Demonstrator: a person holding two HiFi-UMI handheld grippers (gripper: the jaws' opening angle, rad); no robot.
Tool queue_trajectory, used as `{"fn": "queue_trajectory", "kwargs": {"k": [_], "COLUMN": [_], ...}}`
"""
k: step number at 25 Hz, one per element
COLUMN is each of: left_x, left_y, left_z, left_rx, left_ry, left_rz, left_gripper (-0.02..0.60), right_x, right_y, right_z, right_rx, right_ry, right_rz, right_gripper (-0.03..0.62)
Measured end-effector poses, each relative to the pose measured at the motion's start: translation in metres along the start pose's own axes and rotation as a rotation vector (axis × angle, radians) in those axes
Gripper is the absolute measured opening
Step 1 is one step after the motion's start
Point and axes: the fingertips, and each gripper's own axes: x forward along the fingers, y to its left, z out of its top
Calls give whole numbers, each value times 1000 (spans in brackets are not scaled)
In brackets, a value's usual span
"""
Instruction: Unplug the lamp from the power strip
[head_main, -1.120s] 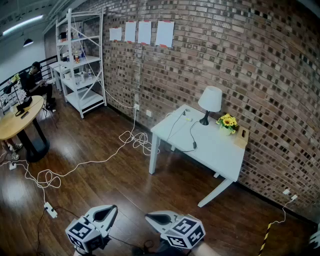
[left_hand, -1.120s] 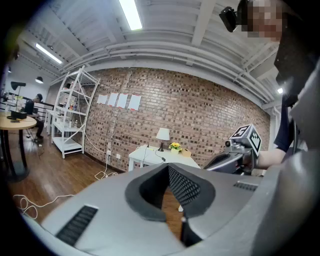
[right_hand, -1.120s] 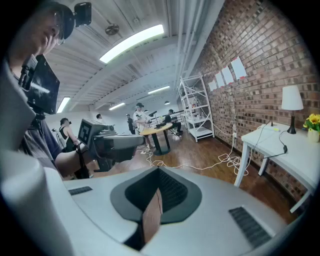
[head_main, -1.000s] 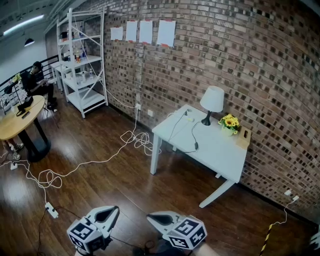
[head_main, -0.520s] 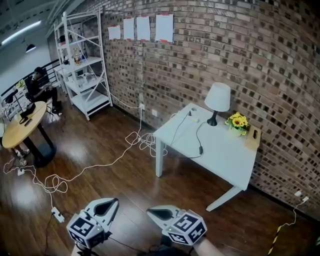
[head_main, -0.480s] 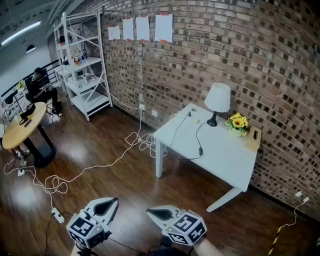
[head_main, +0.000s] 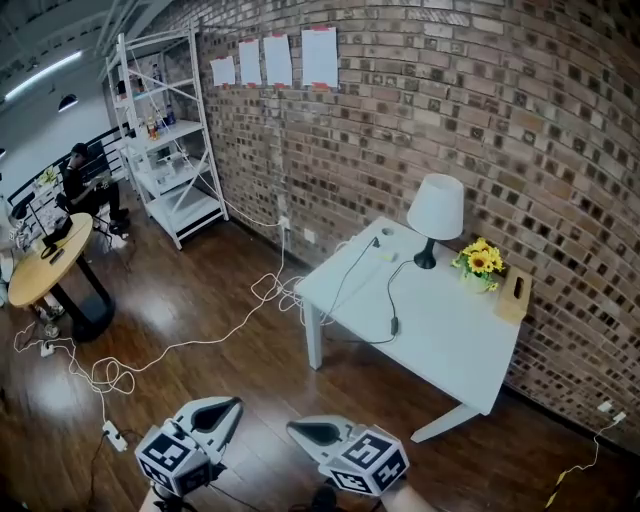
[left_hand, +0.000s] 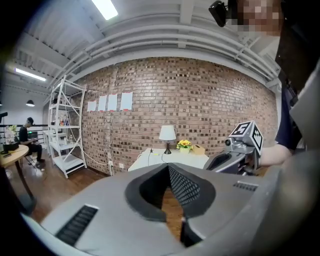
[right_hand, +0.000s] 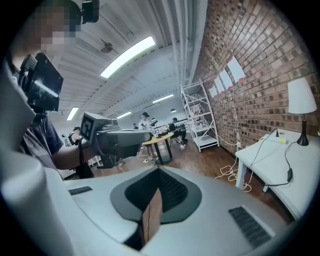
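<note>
A white-shaded lamp (head_main: 436, 215) stands on the white table (head_main: 450, 350) by the brick wall. Its black cord (head_main: 393, 300) runs across the tabletop. A small pale power strip (head_main: 384, 254) lies near the table's far left corner, too small to make out its plugs. My left gripper (head_main: 232, 405) and right gripper (head_main: 293, 428) hang low in the head view, well short of the table. Both are shut with nothing between the jaws. The left gripper (left_hand: 168, 168) points at the lamp (left_hand: 167, 134). The right gripper (right_hand: 157, 171) has the lamp (right_hand: 301, 100) at its right edge.
Yellow flowers (head_main: 481, 262) and a wooden box (head_main: 517, 295) sit on the table beside the lamp. White cables (head_main: 250, 305) trail over the wooden floor to a floor strip (head_main: 112, 435). A white shelf unit (head_main: 165, 150) and a round table (head_main: 50, 265) with a seated person stand at the left.
The head view has come nearer to the table, which now looks larger and sits more to the middle. Both grippers stay shut at the bottom of the view.
</note>
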Motion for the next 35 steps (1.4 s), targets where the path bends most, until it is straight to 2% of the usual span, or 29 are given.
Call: {"fn": "queue_trajectory", "kwargs": {"k": [8,14,16,19,25,27,32,35], "left_x": [29,33,38,43,62,73,92,98], "left_y": [3,14,18,34,70,85,134,155], "left_z": [10,11,8,2,5,11,10,21], "left_rx": [39,0,13,39,-18,-31,9,-7], "left_ry": [8,5,1,-14,-46,-51,-55,-65], "left_rz": [34,41,25,9,-62,-94,-154,-208], "left_gripper": [14,14,15,15,14,15,14,14], "right_x": [-3,8,14,27,68,78,107,128], "right_y": [-30,-31,-33,-38,-58,-66,-89,-100], "right_z": [13,26,28,32,41,50,61,65], "right_rx": [7,-17,-21,-20,-64,-56,-11,15], "right_ry": [-12,-24,-24,-23,20,20,31,33], "right_rz": [55,85,82,61,1,-20,-100,-143], "right_gripper": [-3,-3,-3,-3,-3,-3,-3,-3]}}
